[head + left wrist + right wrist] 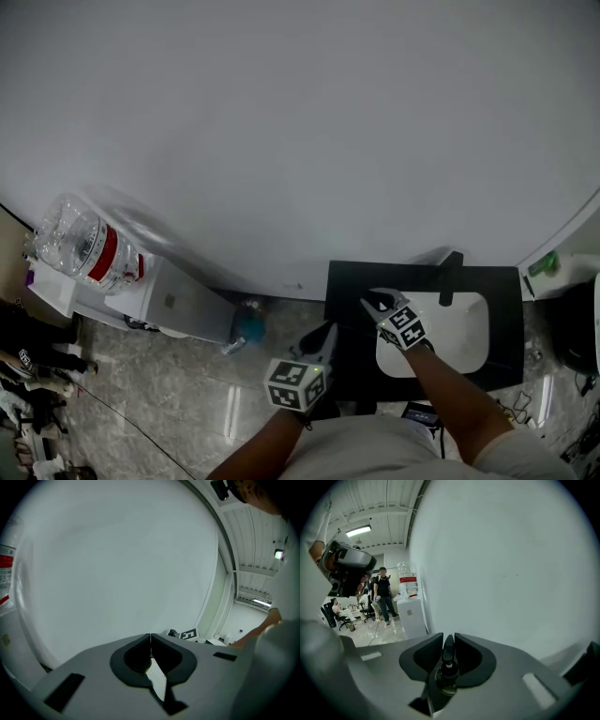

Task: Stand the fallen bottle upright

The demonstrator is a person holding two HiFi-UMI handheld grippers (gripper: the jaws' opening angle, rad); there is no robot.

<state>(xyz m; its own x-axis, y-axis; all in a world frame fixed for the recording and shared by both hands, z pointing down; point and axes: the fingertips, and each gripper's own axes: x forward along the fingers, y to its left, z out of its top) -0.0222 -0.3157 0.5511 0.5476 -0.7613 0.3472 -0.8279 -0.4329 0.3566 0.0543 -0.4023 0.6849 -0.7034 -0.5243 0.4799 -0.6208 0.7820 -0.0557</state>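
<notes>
In the right gripper view a small dark bottle (448, 666) with a black tapered cap sits between the jaws, cap pointing out toward the tips. My right gripper (449, 637) is shut on it. In the head view the right gripper (373, 302) hovers over the left part of a black table (349, 281), and the bottle is hidden there. My left gripper (327, 332) is held just off the table's left edge. Its jaws (150, 634) meet at the tips with nothing between them. Both grippers face a white wall.
On the black table lies a white tray (471, 323), and a dark upright object (451, 276) stands behind it. A water dispenser with a big jug (86, 247) stands at the left on a marble floor. Further back in the room are people (385, 594).
</notes>
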